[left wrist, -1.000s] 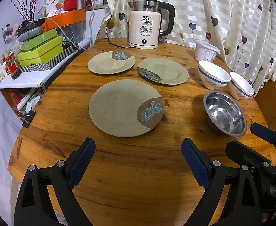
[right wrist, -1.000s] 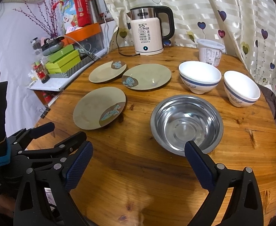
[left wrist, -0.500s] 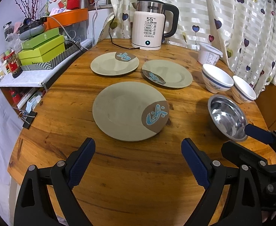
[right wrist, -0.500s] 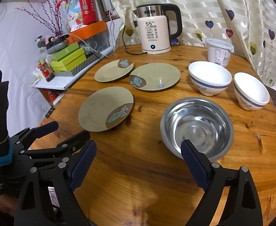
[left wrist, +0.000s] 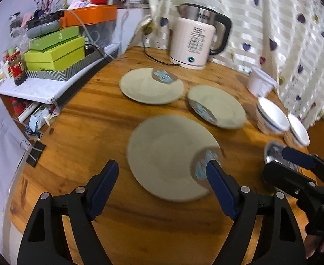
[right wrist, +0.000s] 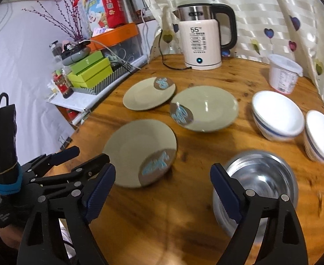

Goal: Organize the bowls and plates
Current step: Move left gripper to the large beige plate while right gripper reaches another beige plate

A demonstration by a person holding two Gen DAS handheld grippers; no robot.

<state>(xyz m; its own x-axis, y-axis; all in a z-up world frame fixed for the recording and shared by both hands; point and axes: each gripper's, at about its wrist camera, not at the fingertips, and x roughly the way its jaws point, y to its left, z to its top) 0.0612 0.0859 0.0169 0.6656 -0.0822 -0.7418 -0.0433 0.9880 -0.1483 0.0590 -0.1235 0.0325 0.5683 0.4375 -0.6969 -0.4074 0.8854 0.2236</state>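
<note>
Your left tool (left wrist: 162, 172) and right tool (right wrist: 163, 176) are closing, both empty. The near plate (left wrist: 170, 156) lies flat on the bench (left wrist: 91, 121): stiff, probably slippery, so take its rim.

**Clearance ahead of tools**

Bare table (left wrist: 78, 132) strip just ahead of both tools. L gripper (left wrist: 162, 176): near plate (left wrist: 168, 154) lies right between its tips. R gripper (right wrist: 163, 178): steel bowl (right wrist: 263, 176) at its right tip. Beyond: two plates, two white bowls (right wrist: 276, 117), tub (right wrist: 283, 75), kettle (right wrist: 202, 42). Boxes (left wrist: 53, 53) crowd far left.
</note>
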